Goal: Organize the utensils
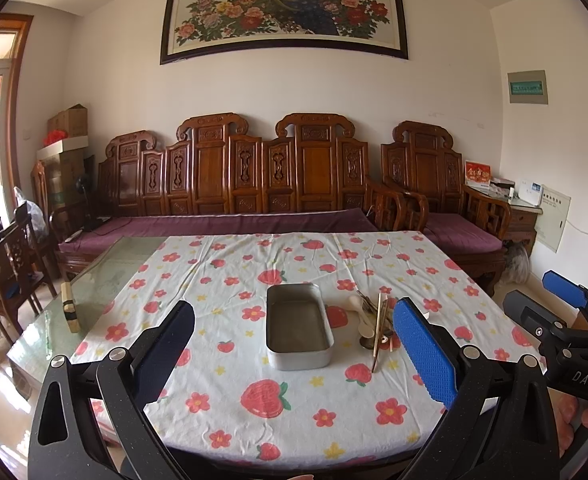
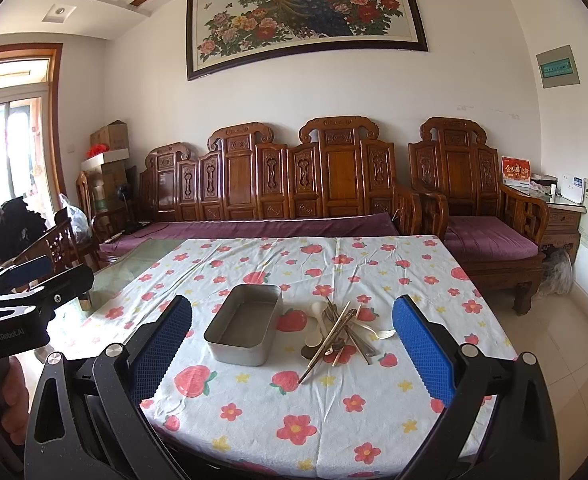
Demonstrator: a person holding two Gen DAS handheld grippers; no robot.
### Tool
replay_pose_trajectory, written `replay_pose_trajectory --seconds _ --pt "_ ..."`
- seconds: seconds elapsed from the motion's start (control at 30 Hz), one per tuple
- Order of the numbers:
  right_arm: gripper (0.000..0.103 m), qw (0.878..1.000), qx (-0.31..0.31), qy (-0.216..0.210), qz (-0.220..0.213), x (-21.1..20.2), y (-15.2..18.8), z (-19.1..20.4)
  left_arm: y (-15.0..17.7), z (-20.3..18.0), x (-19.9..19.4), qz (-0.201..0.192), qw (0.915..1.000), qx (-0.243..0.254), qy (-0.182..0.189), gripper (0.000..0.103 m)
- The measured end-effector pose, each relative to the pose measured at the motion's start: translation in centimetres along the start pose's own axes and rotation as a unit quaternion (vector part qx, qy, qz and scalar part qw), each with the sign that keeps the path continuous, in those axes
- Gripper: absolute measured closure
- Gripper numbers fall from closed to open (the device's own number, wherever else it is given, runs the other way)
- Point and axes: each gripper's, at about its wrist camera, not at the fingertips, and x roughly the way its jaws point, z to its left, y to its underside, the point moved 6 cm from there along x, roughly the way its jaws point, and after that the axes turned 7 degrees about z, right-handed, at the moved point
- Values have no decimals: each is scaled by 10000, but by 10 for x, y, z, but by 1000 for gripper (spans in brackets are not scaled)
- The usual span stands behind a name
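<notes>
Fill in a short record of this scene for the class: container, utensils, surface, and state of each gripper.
container: metal tin, empty, open top
utensils: mixed pile of spoons, chopsticks and a fork, right of the tin, none inside it
surface: flower-print tablecloth
left gripper: fingers open, holding nothing
right gripper: fingers open, holding nothing

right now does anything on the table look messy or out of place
Yes: the utensils lie in a crossed heap on the cloth to the right of the metal tin, chopsticks and spoons overlapping at odd angles. The tin is empty. The tablecloth leaves the table's glass top bare at the left.
</notes>
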Motion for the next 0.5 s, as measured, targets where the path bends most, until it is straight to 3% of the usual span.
replay_pose_trajectory --seconds 0.5 --pt "3 10000 -2 2 6 1 0 0 0 -1 0 -5 10000 18 -13 6"
